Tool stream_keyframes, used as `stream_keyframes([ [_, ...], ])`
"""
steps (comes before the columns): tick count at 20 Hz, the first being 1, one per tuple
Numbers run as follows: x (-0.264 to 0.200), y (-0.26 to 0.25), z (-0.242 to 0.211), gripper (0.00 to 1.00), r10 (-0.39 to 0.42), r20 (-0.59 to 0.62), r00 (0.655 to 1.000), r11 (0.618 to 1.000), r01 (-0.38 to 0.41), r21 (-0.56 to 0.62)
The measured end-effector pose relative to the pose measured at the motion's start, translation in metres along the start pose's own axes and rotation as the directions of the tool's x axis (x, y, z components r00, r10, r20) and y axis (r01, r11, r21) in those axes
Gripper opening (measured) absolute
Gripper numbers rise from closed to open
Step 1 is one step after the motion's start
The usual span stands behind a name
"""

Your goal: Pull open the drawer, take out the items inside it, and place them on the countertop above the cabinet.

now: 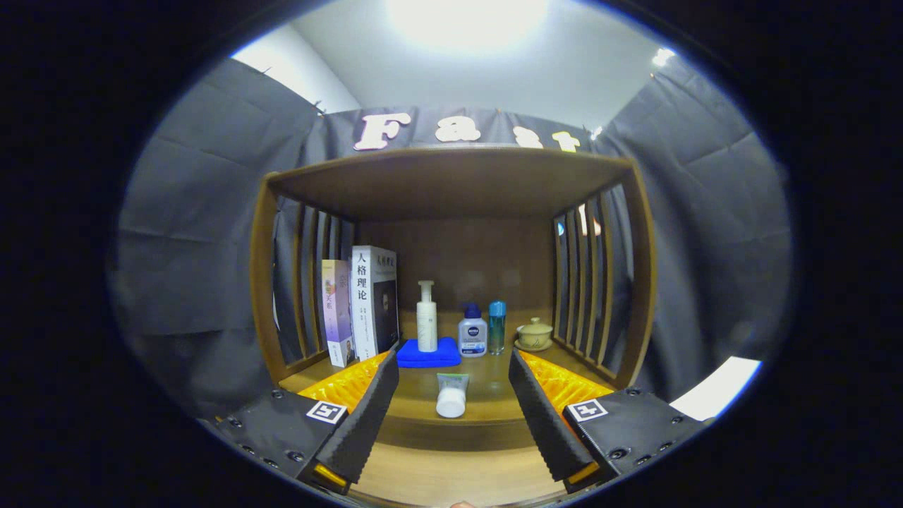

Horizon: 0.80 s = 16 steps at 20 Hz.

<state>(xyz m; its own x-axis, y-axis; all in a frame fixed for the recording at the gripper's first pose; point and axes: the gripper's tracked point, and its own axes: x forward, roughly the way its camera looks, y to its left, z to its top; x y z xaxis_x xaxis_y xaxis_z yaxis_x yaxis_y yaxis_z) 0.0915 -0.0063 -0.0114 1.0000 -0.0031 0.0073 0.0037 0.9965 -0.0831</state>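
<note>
While the ribbed jaws gape empty, a capped plastic tube (451, 395) lies on the smooth wooden countertop (487, 416).

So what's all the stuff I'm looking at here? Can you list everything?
Wooden cabinet: one, brown, open-fronted with slatted sides, straight ahead of the fingers.
Books: two, standing upright at the cabinet's left side; one white, one pale with purple.
Folded cloth: one, blue, beside the books.
Pump bottle: one, white, standing on the cloth.
Squat bottle: one, pale with a dark blue cap, next to the cloth.
Slim bottle: one, blue-green, just beyond the squat one.
Lidded cup on saucer: one, beige, by the right slats.
Tube: one, white, lying on the countertop's front edge, between the fingers.
Gripper: one, fingers wide open, holding nothing.
</note>
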Motion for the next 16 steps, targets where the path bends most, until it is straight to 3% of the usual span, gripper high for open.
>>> stream_keyframes([
  [3, -0.038, 0.011, -0.022, 0.99, 0.023, 0.001, 1.000, 0.998, -0.023, -0.061],
  [5, -0.059, 0.022, -0.048, 0.99, 0.054, -0.055, 0.997, 0.998, -0.056, -0.034],
  [16, -0.121, 0.016, -0.137, 0.98, -0.001, -0.188, 0.982, 1.000, 0.003, 0.013],
])
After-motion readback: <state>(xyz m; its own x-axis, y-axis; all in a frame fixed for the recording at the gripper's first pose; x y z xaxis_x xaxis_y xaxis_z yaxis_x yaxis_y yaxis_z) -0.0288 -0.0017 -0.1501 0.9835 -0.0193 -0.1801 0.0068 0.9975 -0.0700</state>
